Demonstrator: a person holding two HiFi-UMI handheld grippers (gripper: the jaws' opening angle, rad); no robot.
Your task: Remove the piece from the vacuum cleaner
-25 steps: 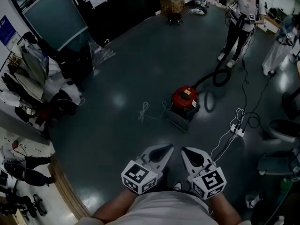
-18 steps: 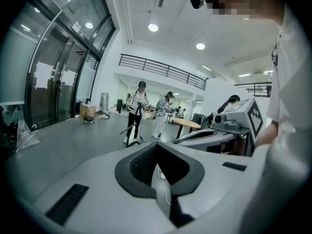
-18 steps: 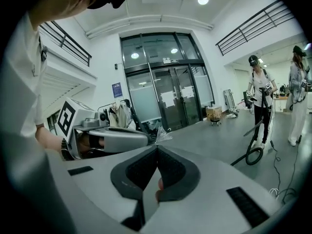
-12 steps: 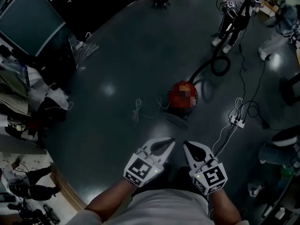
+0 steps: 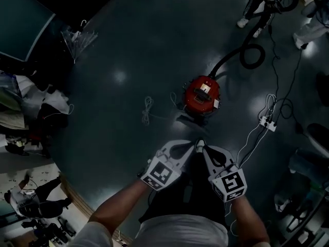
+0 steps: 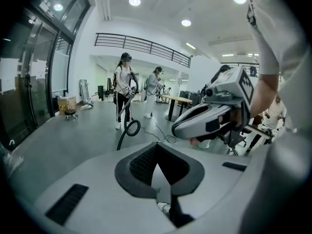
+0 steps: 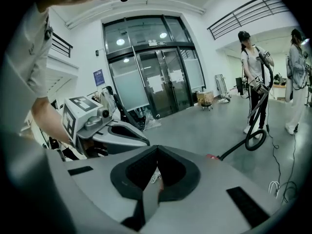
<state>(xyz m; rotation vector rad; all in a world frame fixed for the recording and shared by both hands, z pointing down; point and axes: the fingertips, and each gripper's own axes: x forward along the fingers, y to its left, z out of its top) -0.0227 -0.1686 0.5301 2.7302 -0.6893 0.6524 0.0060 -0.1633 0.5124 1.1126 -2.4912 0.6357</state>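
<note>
Two grippers hang low in front of the person carrying them, side by side, both pointing forward over the dark grey floor. The left gripper has its fingers pressed together at the tip, and nothing sits between them. The right gripper looks the same: its fingers meet at the tip and pinch nothing. The two tips sit just beside each other without quite touching.

The vacuum cleaner, a round red canister, stands on the floor ahead of the grippers and well apart from both. Neither gripper touches it. From the right gripper's own view only a sliver of its red top shows above the gripper body. I cannot make out from here which piece of it is meant to come off.

A black hose leaves the canister, runs away across the floor and curls into a loop. Its far end is in the hands of a second person, who stands beyond the vacuum cleaner.

A loose white cord lies to the left of the canister. To its right, a white power strip lies among thin cables. Tall glass doors close off the far side of the room.
</note>
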